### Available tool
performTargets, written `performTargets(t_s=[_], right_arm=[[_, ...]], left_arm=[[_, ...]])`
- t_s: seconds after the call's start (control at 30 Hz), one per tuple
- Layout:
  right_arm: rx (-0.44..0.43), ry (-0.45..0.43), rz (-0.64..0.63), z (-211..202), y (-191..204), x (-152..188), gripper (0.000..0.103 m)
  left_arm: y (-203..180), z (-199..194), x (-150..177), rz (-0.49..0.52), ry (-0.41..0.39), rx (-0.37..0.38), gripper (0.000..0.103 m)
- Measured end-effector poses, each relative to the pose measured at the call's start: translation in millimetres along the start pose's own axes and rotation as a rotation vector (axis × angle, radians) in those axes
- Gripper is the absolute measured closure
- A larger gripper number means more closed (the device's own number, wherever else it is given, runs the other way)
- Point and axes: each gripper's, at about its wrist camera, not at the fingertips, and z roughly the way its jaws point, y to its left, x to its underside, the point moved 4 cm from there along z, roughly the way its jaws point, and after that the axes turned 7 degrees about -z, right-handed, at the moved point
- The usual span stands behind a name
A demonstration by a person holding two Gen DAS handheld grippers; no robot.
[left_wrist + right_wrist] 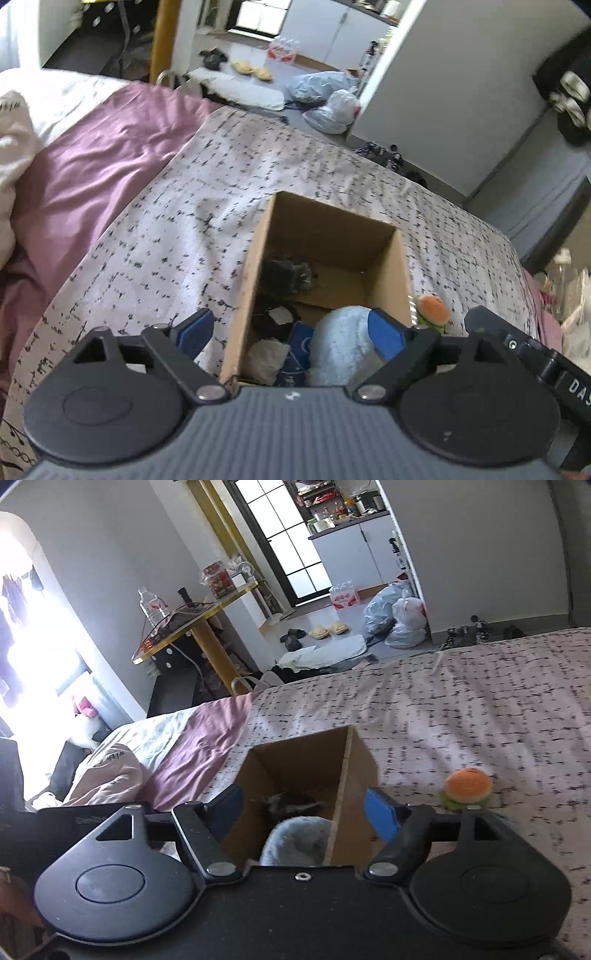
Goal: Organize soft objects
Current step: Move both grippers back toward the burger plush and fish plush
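**Box nearly packed, one plush burger left out on the bed**

A cardboard box point(334, 236) stands open on a speckled bedspread point(184, 206) as both handheld grippers hang over its near end. The left gripper point(290, 332) has its blue pads spread wide, one outside the box's left wall and the other just beside a pale blue plush toy point(338, 343) that bulges up from the near corner; nothing is pinched between them. The right gripper point(304, 808) is likewise spread and empty, straddling the box's right wall with the same blue plush directly below it.

Deeper inside lies a dark furry toy point(290, 271), with a grey pouch-like item and dark blue pieces crowded along the near wall. A small orange-and-green plush burger point(468, 788) sits on the bedspread outside the box, just beside its right wall, and appears to be the next piece to collect.

The risks look modest but real. The blue plush rides high and may spring back over the rim if nothing presses it down. Both grippers share a tight space above one corner, so a sideways swing toward the burger could knock the box wall and tip or slide the light carton on the soft bedding. The burger is small and round, and a pinch off its middle could squirt it away.
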Motion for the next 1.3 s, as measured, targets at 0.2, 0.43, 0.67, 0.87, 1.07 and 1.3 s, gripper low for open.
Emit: performTargets(t_s=[0.2,0.43,0.67,0.87,1.07,1.3], right_arm=[[0.035,-0.017,-0.012,-24,-21,3,0.022],[0.026,-0.044,-0.017,-50,-38,4,0.004],[0.005,-0.045,-0.017,-65,-56,11,0.000],[0.007,-0.047,-0.022,-75,-68,16,0.000],[0.017,-0.047,-0.004,-78,-87,21,0.000],[0.053,-0.034,0.071,-72,-112,33,0.000]], left_arm=[[-19,-13,13,0.026,-0.010,0.005,0.005],[-33,-18,29,0.074,-0.026,0.002,0.000],[-43,-16,39,0.126,-0.040,-0.024,0.000],[-57,-15,47,0.151,-0.053,-0.010,0.000],[-79,-11,57,0.197,-0.034,0.013,0.000],[-103,-8,61,0.266,-0.058,0.011,0.000]])
